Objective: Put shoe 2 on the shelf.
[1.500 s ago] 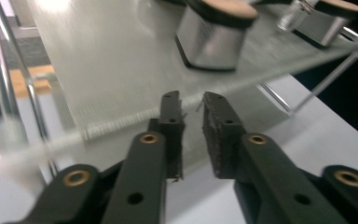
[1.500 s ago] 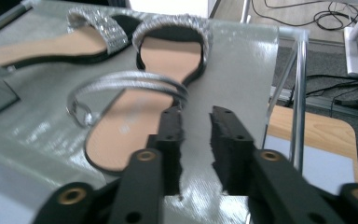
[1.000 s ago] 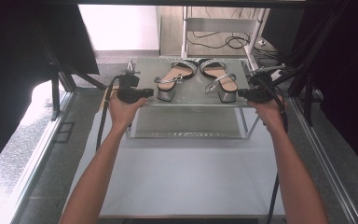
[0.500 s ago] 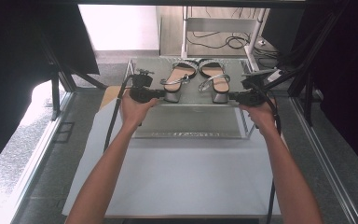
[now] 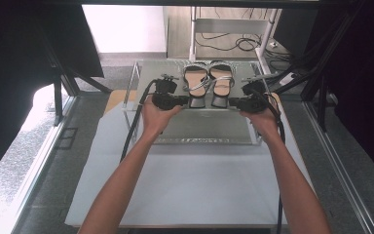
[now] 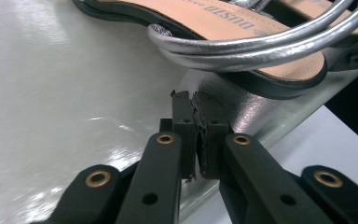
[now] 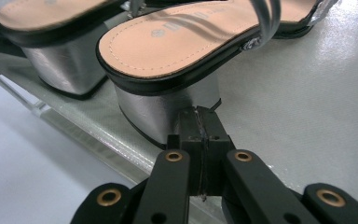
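A pair of sandals with tan insoles, silver straps and silver block heels stands side by side on a raised glossy shelf (image 5: 151,78). The left sandal (image 5: 196,85) and right sandal (image 5: 222,83) almost touch. My left gripper (image 5: 184,101) is shut with nothing in it, its tips at the outer side of the left sandal's heel (image 6: 242,100). In the left gripper view its fingertips (image 6: 195,100) sit just below the silver straps (image 6: 261,46). My right gripper (image 5: 233,103) is shut too, its tips (image 7: 200,116) pressed to the right sandal's heel (image 7: 168,109).
The shelf has a clear front lip (image 7: 93,135) and thin metal legs (image 5: 255,134), and stands on a white sheet (image 5: 195,180) that covers the table. Black stands (image 5: 58,92) and cables (image 5: 233,44) flank the back. A cable (image 5: 131,126) trails from the left gripper.
Both grippers moved inward toward each other along the shelf's front. The two sandals slid together and now stand close at the shelf's middle.
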{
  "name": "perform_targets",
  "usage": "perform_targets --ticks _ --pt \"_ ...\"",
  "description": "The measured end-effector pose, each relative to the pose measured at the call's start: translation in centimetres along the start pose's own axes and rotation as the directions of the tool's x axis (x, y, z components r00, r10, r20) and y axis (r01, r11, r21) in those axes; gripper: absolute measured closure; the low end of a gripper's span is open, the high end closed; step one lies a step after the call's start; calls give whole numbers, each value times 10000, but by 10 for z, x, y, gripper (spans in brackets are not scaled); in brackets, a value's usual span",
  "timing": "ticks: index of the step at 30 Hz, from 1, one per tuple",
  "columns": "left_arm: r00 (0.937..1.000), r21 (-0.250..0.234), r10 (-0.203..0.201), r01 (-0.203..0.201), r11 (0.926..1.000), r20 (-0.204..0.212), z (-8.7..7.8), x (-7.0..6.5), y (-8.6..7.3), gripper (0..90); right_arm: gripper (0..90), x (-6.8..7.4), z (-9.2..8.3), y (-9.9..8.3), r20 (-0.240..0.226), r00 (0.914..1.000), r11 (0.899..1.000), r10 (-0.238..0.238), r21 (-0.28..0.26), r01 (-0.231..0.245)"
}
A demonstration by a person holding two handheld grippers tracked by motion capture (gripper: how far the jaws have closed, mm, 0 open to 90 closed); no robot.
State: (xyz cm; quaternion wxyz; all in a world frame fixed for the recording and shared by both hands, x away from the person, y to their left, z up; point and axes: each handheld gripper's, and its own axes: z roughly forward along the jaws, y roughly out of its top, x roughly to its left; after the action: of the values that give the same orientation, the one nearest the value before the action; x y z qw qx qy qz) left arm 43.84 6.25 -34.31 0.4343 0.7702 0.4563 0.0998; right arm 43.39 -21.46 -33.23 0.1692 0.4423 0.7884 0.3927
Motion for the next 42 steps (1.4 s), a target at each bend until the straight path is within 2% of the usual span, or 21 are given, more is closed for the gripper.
perform_targets --ticks 3,6,11,13,15,19,23,26,29,31,34,37,42 --pt "10000 -40 -81 81 10000 18 0 2 -1 842 898 2 1 -1 18 10000 10000 11 -77 -11" --pt "9993 -42 -304 305 9995 205 0 5 -1 814 897 2 1 -2 86 10000 9998 -45 -168 46" --pt "10000 -73 -86 86 9999 -6 0 3 -2 808 882 0 1 -4 -27 10000 9995 30 -317 -31" --pt "9999 -123 -129 129 9998 44 -3 5 -4 739 858 -3 0 -7 -79 9998 9988 194 -440 -197" --pt "9995 -362 -179 188 9992 270 -11 7 -6 667 848 -6 -6 -11 -89 9997 9979 235 -605 -240" --pt "9989 -920 91 -47 9957 467 -38 9 -16 628 816 -9 -28 -21 -363 9990 9911 264 -1298 -309" --pt "9966 -1211 560 -483 9915 610 -64 8 -36 586 760 -10 -56 -42 -619 9980 9836 119 -1789 -228" --pt "9943 -1347 739 -632 9889 763 -81 7 -59 560 696 -10 -70 -64 -781 9969 9804 -6 -1965 -148" --pt "9930 -1269 801 -686 9895 872 -92 8 -82 539 603 -9 -81 -90 -821 9966 9802 -107 -1977 -58" --pt "9922 -1065 957 -869 9905 804 -96 8 -96 524 569 -10 -87 -109 -797 9968 9782 -105 -2073 -63" --pt "9923 -943 952 -876 9917 793 -101 11 -111 500 540 -13 -91 -135 -844 9964 9774 -66 -2112 -114" --pt "9926 -879 848 -772 9931 868 -103 14 -123 484 524 -15 -88 -152 -890 9960 9787 30 -2040 -212" --pt "9925 -863 701 -616 9944 997 -105 16 -131 446 467 -18 -87 -160 -714 9972 9783 216 -2041 -358"
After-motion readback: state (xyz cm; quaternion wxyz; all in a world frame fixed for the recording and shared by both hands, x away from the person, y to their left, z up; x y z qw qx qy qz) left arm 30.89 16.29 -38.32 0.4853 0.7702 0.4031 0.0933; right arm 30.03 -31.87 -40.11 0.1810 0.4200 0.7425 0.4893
